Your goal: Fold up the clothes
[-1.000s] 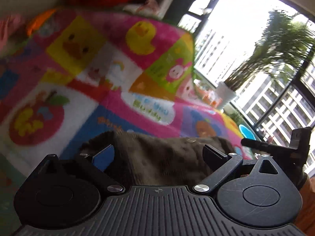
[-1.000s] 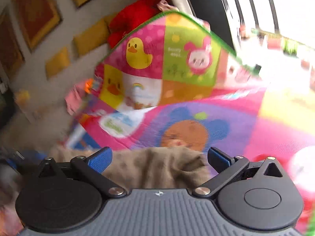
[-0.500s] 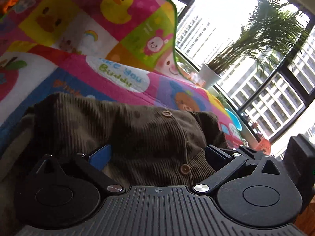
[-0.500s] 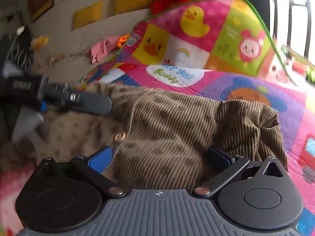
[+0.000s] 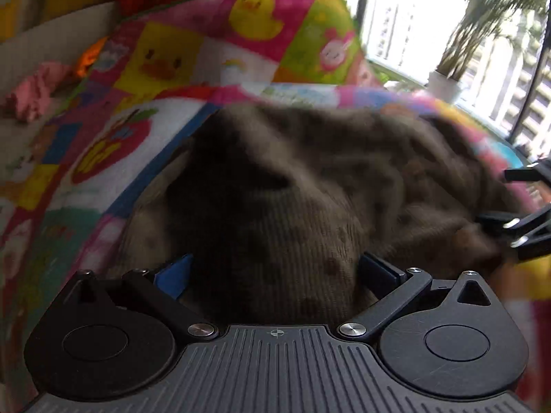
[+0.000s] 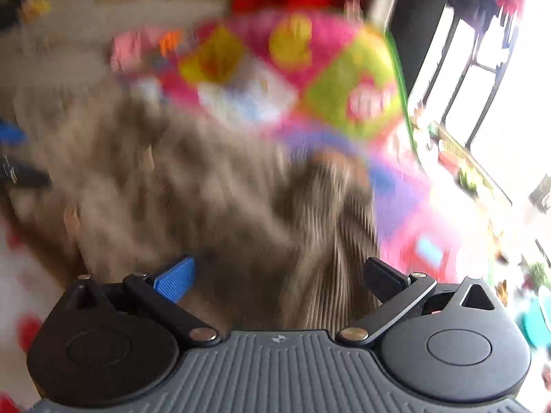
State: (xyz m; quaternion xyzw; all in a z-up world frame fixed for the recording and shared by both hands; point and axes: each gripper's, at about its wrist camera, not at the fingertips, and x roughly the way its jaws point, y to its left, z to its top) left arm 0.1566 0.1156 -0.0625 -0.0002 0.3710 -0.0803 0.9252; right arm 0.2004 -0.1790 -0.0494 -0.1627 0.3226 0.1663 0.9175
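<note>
Closest to us, our left gripper (image 5: 275, 272) has its fingers spread wide with the brown corduroy garment (image 5: 310, 186) bunched up between them, not pinched. Same on the right gripper (image 6: 280, 275): fingers apart, ribbed fabric filling the gap. Further out the garment lies heaped on the colourful play mat (image 5: 144, 69), its left edge ending at the apple square, with bare mat free on that side. Past it, the mat's far edge curls up below the window (image 5: 499, 51). The right view's pretty blurry.
</note>
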